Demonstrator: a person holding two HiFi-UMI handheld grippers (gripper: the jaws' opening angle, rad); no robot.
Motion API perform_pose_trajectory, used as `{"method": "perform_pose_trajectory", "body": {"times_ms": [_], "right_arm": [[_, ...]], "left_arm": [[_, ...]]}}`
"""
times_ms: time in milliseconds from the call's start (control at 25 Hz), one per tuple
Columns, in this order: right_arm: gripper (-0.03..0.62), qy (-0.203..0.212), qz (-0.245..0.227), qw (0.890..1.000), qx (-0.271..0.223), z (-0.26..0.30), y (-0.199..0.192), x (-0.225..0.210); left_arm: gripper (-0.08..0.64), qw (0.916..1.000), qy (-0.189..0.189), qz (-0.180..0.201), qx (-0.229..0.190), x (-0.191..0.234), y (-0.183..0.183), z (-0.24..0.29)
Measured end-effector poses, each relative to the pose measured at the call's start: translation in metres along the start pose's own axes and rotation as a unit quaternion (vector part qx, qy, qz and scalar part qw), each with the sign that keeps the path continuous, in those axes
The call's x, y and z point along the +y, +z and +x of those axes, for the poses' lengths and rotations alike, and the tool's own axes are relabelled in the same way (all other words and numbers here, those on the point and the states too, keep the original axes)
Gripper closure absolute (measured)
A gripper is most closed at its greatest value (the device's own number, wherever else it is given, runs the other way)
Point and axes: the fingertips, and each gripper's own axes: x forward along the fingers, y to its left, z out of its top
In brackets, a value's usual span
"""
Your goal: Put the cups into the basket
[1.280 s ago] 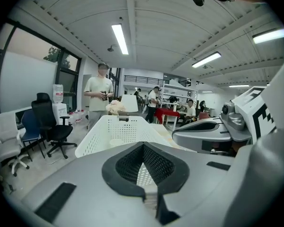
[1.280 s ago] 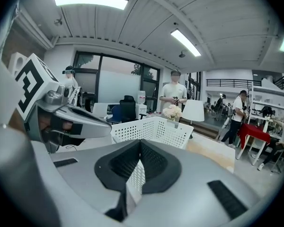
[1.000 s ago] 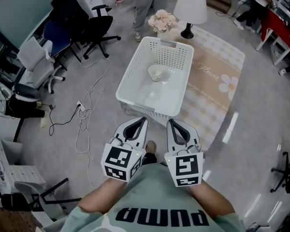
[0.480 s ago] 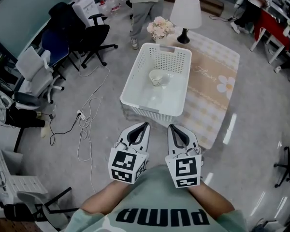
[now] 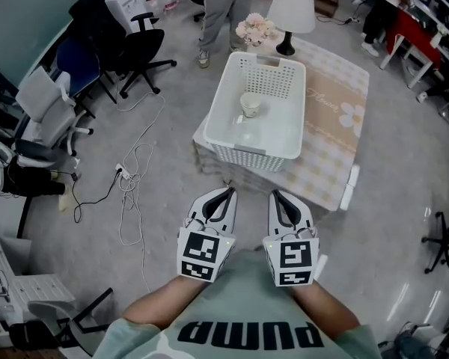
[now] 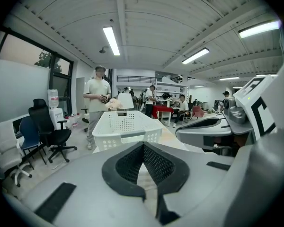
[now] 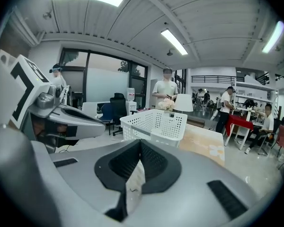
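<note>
Basket [image 5: 266,134] of white plastic stands on a low table with a checked cloth [image 5: 329,126]; inside it, toward the far end, one pale cup [image 5: 249,104] stands upright. Left gripper [image 5: 228,191] and right gripper [image 5: 275,194] are held side by side before the person's chest, near the table's front edge and well apart from the basket; both point toward it. In the left gripper view the jaws are closed together, with nothing between them; in the right gripper view the jaws are closed and empty too. Behind the basket stand a white lamp [image 5: 292,10] and a bunch of flowers [image 5: 254,28].
</note>
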Motion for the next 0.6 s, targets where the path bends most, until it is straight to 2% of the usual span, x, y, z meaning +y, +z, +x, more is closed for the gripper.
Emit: {"method": "perform_pose_trajectory", "body": {"times_ms": [600], "right_arm": [[0.577,-0.025,0.014,0.999,0.027,-0.045,-0.045,0.050]], "left_arm": [[0.552,0.9996,-0.017,-0.018,0.013,-0.014,-0.058,-0.051]]}}
